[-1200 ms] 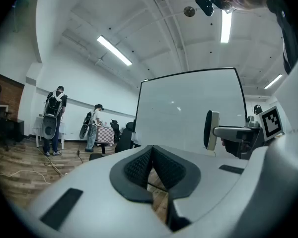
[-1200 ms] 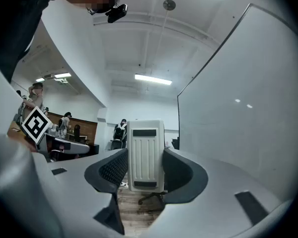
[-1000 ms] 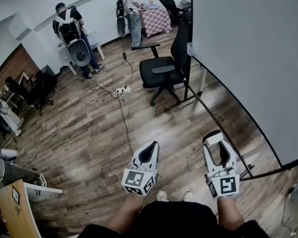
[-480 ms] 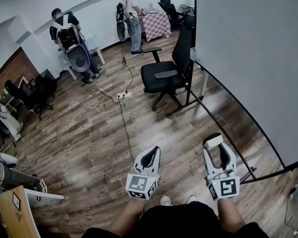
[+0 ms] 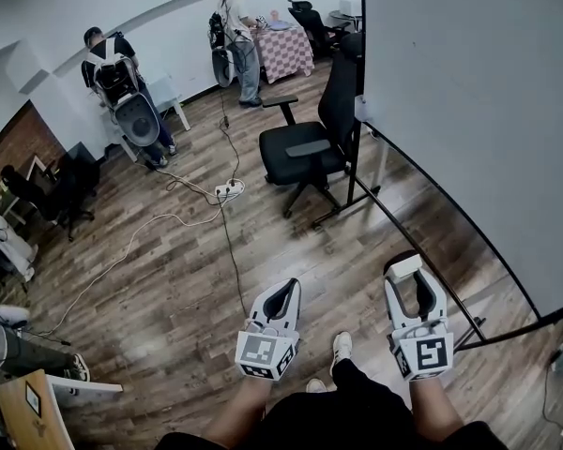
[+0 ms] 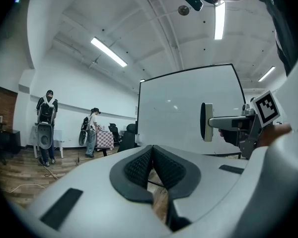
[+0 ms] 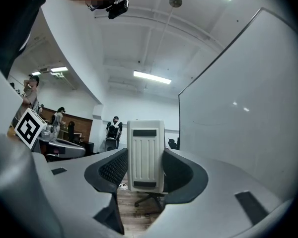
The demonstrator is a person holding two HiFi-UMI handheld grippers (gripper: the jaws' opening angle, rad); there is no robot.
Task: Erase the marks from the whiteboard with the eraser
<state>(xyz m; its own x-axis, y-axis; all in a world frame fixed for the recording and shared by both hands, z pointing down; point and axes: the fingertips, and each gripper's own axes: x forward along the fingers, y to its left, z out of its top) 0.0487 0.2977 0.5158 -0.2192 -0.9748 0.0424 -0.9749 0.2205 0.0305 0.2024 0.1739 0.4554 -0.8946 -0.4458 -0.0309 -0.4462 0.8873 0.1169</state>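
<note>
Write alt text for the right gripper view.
The right gripper has its jaws shut on a white ribbed eraser, held upright. A whiteboard fills the right side; beyond the jaws are a wooden floor, an office chair and a distant standing person.

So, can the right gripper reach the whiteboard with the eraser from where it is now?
Probably yes: the right gripper holds the eraser, and nothing stands between it and the whiteboard on its right.
</note>
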